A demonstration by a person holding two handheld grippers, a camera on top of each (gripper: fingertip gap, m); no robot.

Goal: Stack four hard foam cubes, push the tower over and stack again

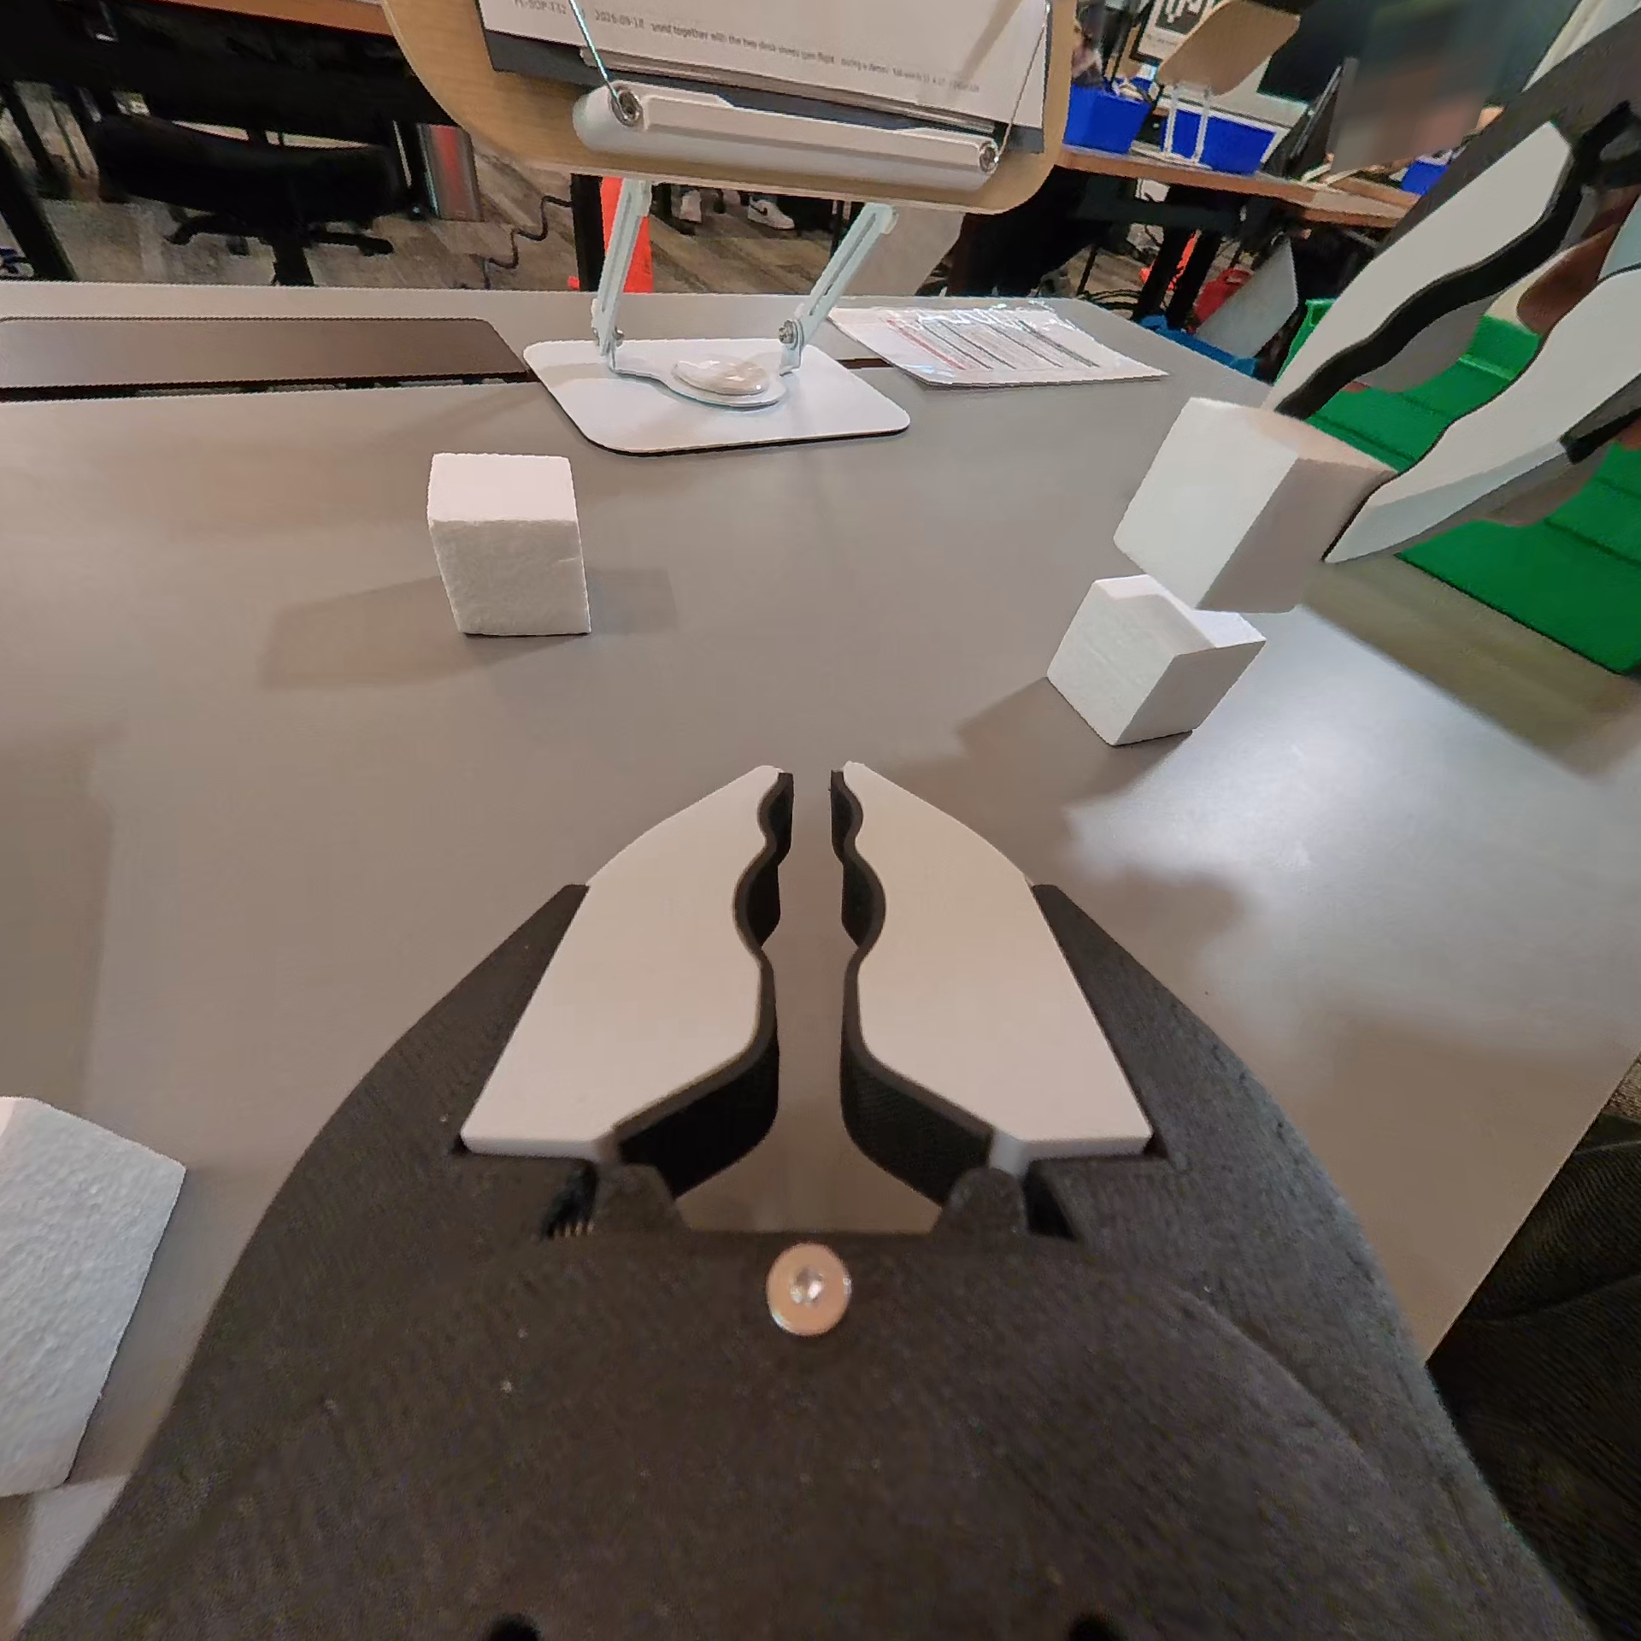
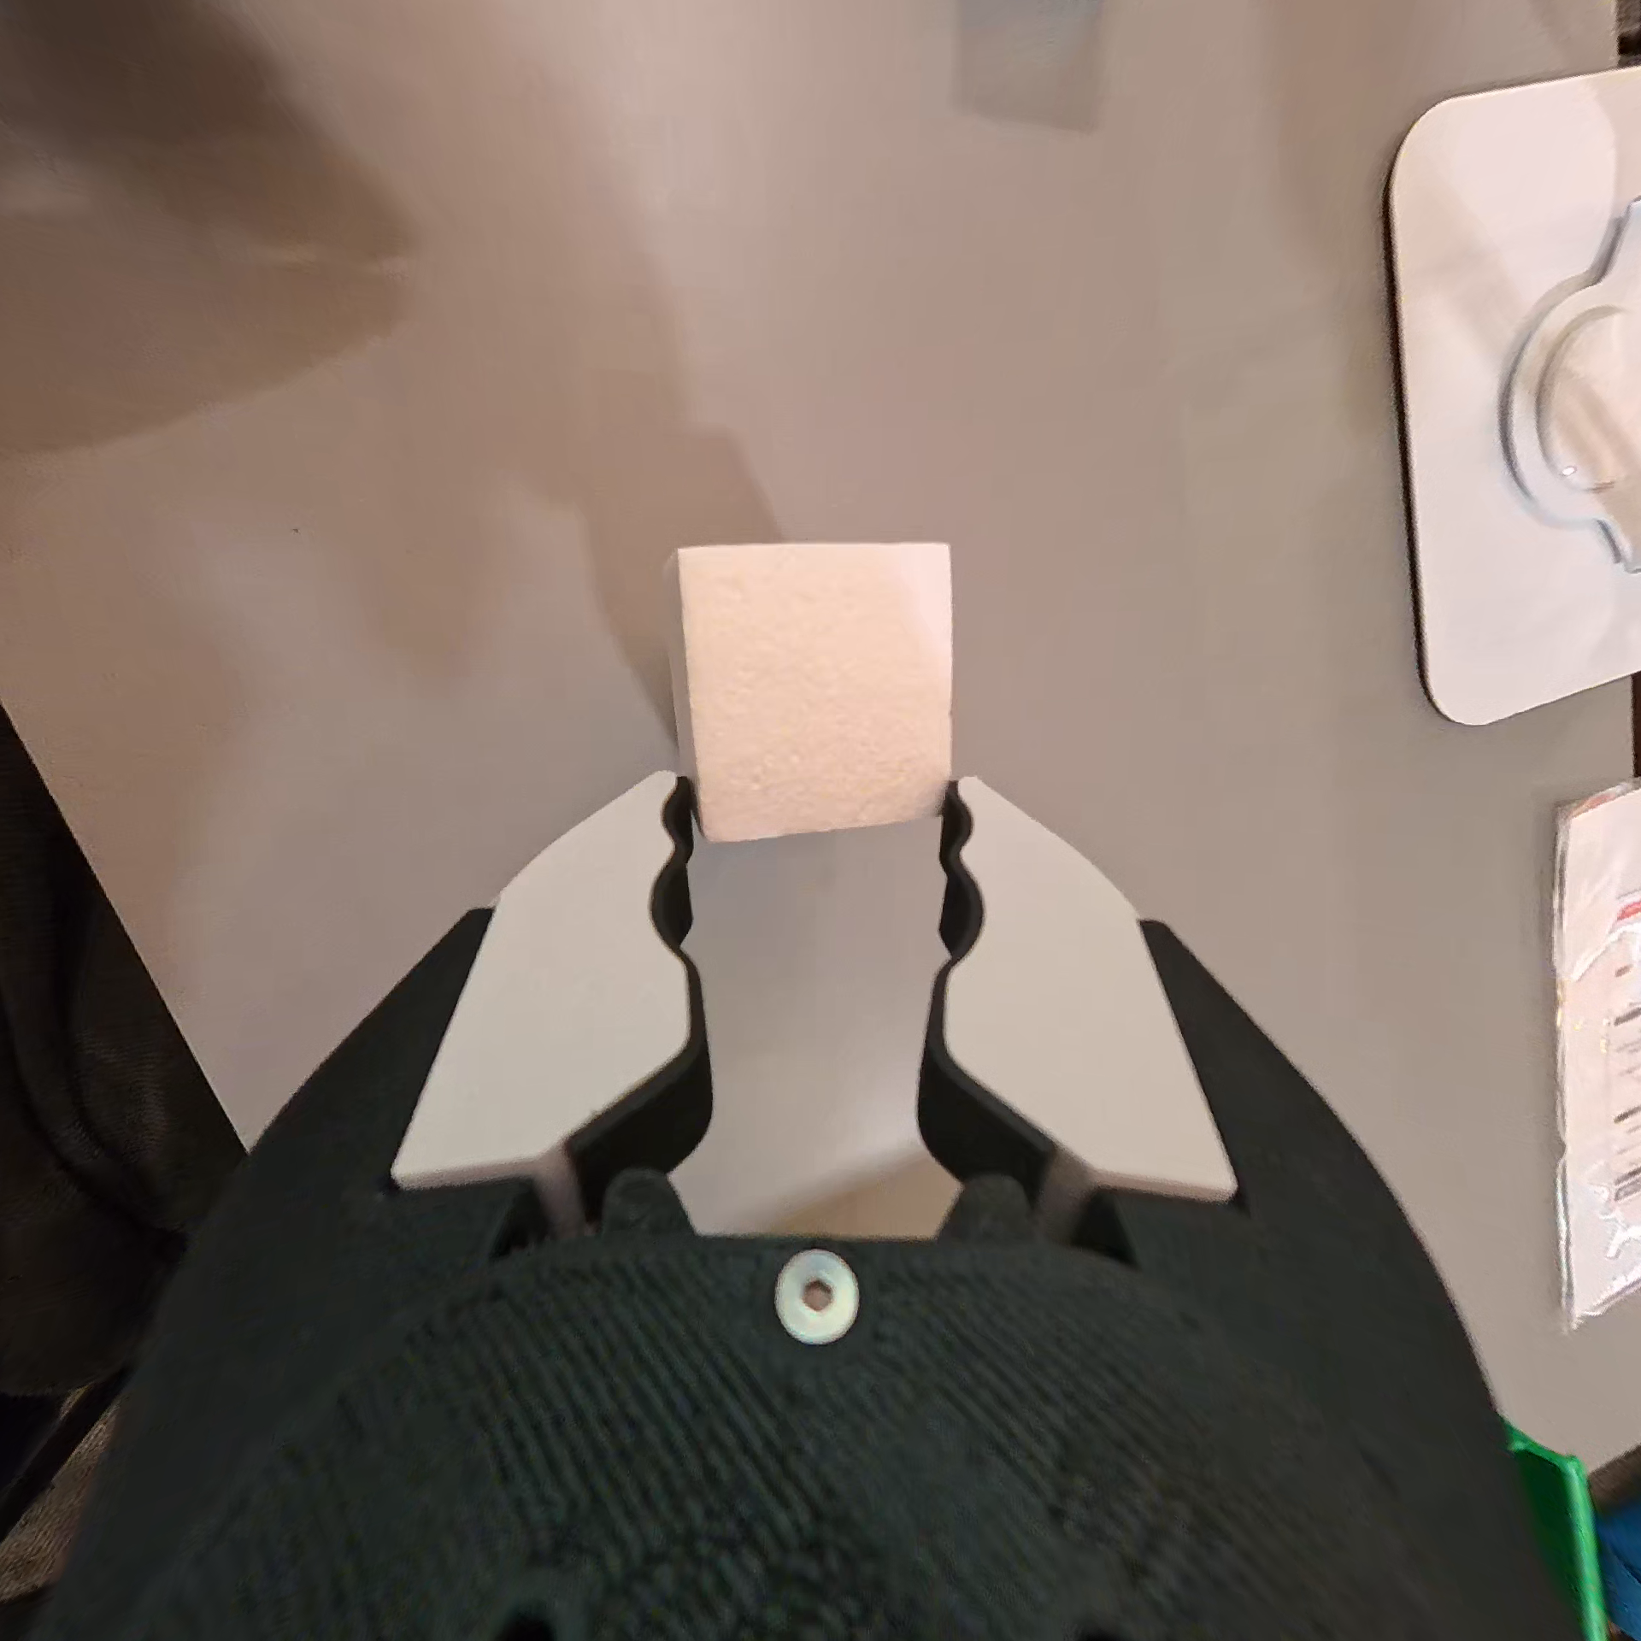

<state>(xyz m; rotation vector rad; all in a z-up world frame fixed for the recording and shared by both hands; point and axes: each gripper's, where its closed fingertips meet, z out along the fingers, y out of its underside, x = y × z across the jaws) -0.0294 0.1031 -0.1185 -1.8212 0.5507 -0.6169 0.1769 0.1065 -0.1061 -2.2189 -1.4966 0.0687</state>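
Observation:
My right gripper is shut on a white foam cube, pinched at its fingertips and held above the grey table. In the left wrist view that gripper holds the cube in the air just over a second foam cube that lies on the table at the right. My left gripper is shut and empty, low over the table. A third foam cube stands ahead to the left. Another foam block sits at the near left edge.
A white document stand with a tilted wooden board stands at the back centre; its base shows in the right wrist view. A plastic sleeve with papers lies back right. A green bin sits beyond the table's right edge. About 20 centimeters separates my left fingertips from my right.

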